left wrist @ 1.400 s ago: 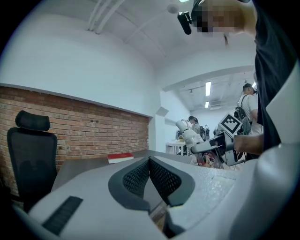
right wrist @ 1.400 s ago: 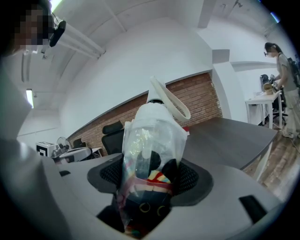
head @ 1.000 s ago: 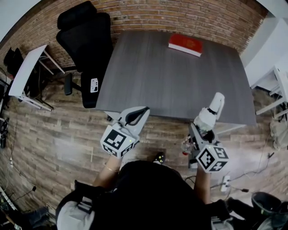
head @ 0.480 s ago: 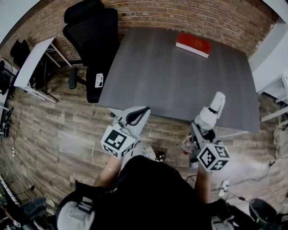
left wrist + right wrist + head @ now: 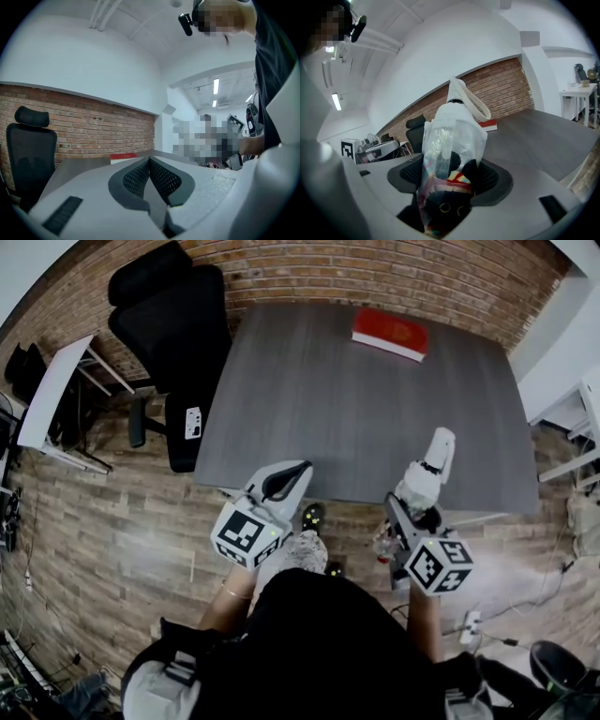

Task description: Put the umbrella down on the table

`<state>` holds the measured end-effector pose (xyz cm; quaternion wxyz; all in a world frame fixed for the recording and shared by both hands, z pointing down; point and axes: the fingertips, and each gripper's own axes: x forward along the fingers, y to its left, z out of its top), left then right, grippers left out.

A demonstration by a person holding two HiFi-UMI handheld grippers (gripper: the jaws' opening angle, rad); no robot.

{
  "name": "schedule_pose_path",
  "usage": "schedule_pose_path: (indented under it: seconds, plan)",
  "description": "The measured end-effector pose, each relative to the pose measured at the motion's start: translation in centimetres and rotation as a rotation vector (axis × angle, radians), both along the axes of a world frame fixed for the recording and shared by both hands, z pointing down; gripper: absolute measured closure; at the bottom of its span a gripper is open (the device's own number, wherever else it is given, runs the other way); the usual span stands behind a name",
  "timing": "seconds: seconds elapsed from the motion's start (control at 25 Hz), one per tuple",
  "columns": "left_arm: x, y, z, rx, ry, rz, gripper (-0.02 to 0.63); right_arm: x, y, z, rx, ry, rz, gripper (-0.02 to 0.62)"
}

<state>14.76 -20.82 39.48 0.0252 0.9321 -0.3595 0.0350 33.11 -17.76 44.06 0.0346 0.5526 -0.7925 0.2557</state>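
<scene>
The right gripper clamps the umbrella, its long axis pointing forward over the near edge of the table. The left gripper, jaws together, holds nothing.

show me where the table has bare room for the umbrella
Almost all of the grey table is bare: the stretch from its near edge up to the red book. Only the far edge, around that book, is occupied.
</scene>
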Motion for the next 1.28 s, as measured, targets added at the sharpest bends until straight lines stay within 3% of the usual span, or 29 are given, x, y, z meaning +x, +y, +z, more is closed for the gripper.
schedule_pose_path:
  seconds: [0.52,1.28]
  plan:
    - [1.3,-10.2,0.8,-0.059,0.005,0.026,0.604,0.3,-9.4,1.2,-0.06,0.006,0.006,0.305]
    - [-1.1,-18.8,3.1,-0.095,-0.016,0.004,0.604,-2.0,-18.1,5.3,-0.156,0.027,-0.033,0.305]
